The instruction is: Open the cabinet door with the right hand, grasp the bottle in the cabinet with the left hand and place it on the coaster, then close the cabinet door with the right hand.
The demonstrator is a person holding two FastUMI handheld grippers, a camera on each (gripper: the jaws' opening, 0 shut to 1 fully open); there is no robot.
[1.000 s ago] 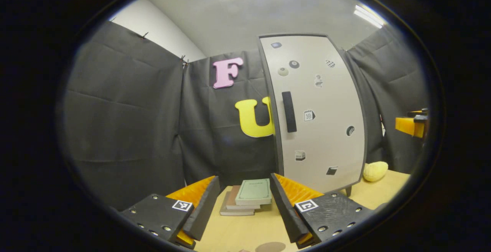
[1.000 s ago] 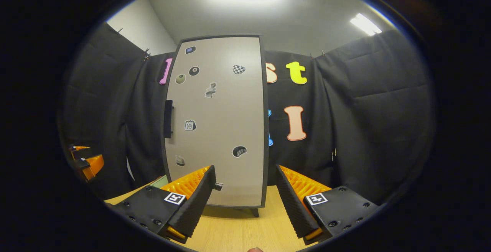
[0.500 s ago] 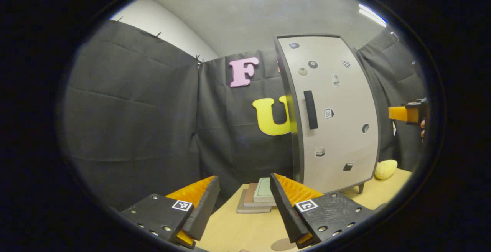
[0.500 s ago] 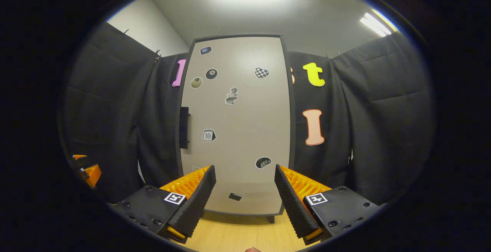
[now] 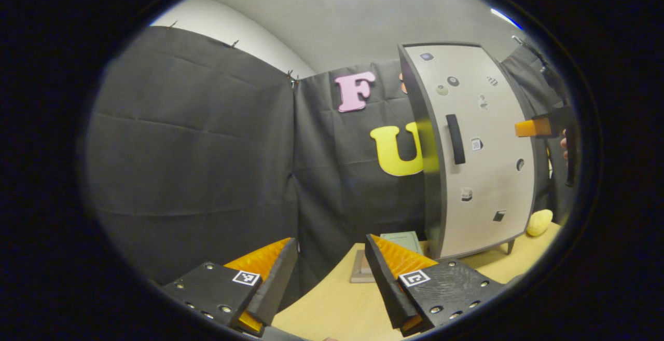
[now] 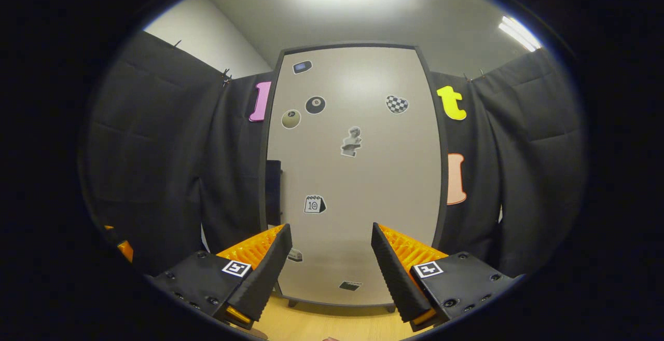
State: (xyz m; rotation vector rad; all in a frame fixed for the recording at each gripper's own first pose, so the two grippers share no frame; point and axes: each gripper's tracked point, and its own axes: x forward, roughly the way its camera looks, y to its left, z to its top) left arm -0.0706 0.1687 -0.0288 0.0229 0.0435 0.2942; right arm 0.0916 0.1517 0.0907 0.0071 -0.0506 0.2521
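A tall beige cabinet [image 6: 358,175] with a dark frame stands on the wooden table, its door shut and dotted with small stickers. Its black handle [image 6: 273,193] runs along the door's left edge. My right gripper [image 6: 332,268] is open, close in front of the door's lower part, with the handle up and to the left of its left finger. In the left gripper view the cabinet [image 5: 482,154] stands to the right with its handle [image 5: 455,138] facing me. My left gripper [image 5: 331,273] hangs open over the table's edge, well left of the cabinet. The right gripper [image 5: 534,128] and a hand show at the far right.
A stack of books [image 5: 386,253] lies on the table [image 5: 337,304] left of the cabinet, partly behind my left gripper's right finger. A yellow rounded object [image 5: 539,222] sits on the table right of the cabinet. Black cloth walls close in behind and to both sides.
My right gripper has come closer to the cabinet door, which now looms larger and more centred. The left gripper has swung to the left, so cabinet and books slid to the right.
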